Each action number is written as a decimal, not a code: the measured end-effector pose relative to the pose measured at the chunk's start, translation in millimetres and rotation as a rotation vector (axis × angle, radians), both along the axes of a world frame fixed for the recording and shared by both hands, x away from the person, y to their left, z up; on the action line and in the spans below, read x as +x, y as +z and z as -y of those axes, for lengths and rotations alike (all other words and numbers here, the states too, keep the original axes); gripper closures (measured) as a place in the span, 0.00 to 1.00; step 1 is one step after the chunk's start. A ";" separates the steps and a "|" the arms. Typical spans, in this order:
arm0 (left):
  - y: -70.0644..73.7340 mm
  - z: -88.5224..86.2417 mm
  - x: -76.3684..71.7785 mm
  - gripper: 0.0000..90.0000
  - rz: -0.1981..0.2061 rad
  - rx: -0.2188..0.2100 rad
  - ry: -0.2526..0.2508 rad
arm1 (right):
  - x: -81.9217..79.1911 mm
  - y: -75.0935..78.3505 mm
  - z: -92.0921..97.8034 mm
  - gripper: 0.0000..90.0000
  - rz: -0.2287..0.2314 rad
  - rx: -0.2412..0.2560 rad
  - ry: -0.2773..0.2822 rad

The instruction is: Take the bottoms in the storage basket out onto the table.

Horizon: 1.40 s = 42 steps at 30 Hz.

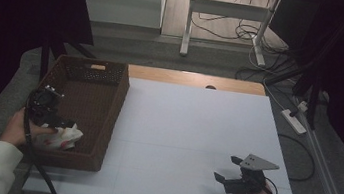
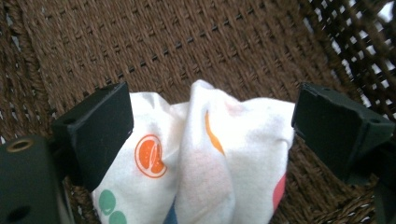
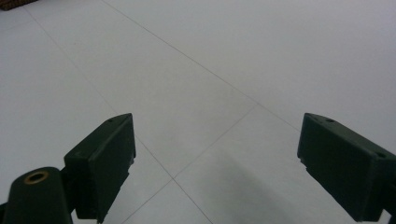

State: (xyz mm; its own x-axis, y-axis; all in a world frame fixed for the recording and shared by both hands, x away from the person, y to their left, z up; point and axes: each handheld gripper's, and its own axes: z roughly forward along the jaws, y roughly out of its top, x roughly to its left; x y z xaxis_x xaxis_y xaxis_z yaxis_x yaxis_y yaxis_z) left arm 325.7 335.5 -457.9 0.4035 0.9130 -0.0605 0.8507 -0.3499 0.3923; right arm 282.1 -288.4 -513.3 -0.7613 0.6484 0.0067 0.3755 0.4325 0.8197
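Here, seen from above, a person works at a table covered by a white sheet, holding a two-jaw gripper in each hand. A dark brown woven basket sits at the table's left side, its long edge running away from the person. The left gripper reaches down into the near end of the basket, where a small crumpled white cloth lies on the basket floor, close to the near wall. The person's left hand, in a pale sleeve, grips the tool from outside the basket's left wall.

In the left gripper view, the cloth sits bunched between the two black jaws, printed with an orange slice, green dots and a red patch. The jaws stand wide apart, one at each side of the bundle; the left one seems to touch the fabric, though it is hard to be sure, and the cloth is not squeezed. The woven basket floor lies behind it.

The right gripper rests low over the bare sheet near the table's near right corner, well apart from the basket. In the right gripper view its jaws are spread wide with nothing between them, only the white sheet.
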 end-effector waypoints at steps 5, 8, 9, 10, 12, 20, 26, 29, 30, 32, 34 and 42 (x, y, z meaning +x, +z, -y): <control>-4.5 -0.8 3.7 0.14 -0.033 0.013 0.005 | 0.0 -0.4 -0.2 0.13 -0.001 -0.002 0.001; -7.2 -1.9 5.9 0.14 -0.060 0.025 0.014 | 0.0 -0.6 -0.3 0.13 -0.003 -0.003 0.002; -8.0 -2.5 6.6 0.14 -0.069 0.029 0.015 | 0.0 -0.6 -0.2 0.13 -0.003 -0.003 0.002; -8.9 -3.4 7.4 0.14 -0.079 0.035 0.014 | 0.0 -0.5 -0.1 0.13 -0.003 -0.002 0.002; -11.0 -4.0 8.4 0.14 -0.096 0.044 0.020 | 0.0 -0.4 0.1 0.13 -0.004 -0.004 0.001; -14.6 -3.4 10.3 0.18 -0.123 0.053 0.021 | 0.0 -0.6 0.2 0.13 -0.005 -0.004 -0.001; -17.7 -1.8 12.6 0.22 -0.145 0.059 0.014 | -0.1 -0.7 0.1 0.13 -0.005 -0.004 0.000; -19.4 -2.7 13.9 0.25 -0.160 0.058 0.019 | 0.0 -0.6 0.4 0.13 -0.006 -0.005 -0.002; -20.1 -3.0 14.2 0.26 -0.166 0.057 0.022 | 0.1 -0.6 0.5 0.13 -0.007 -0.005 -0.001; -21.6 -3.3 15.0 0.30 -0.182 0.058 0.023 | 0.2 -0.6 0.6 0.13 -0.007 -0.005 -0.001; -22.5 -3.4 15.6 0.31 -0.190 0.067 0.030 | 0.0 -0.5 0.6 0.13 -0.005 -0.005 -0.001; -24.7 -1.2 16.2 0.52 -0.203 0.069 0.016 | -0.1 -0.3 0.8 0.13 -0.002 -0.003 -0.003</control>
State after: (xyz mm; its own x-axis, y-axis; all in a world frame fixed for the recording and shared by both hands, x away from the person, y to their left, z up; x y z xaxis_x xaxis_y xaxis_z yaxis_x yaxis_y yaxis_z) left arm 341.8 336.7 -482.6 0.3748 0.9240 -0.0762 0.9154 -0.3558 0.1883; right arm 281.9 -289.1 -513.6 -0.7593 0.6507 0.0062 0.3786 0.4340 0.8175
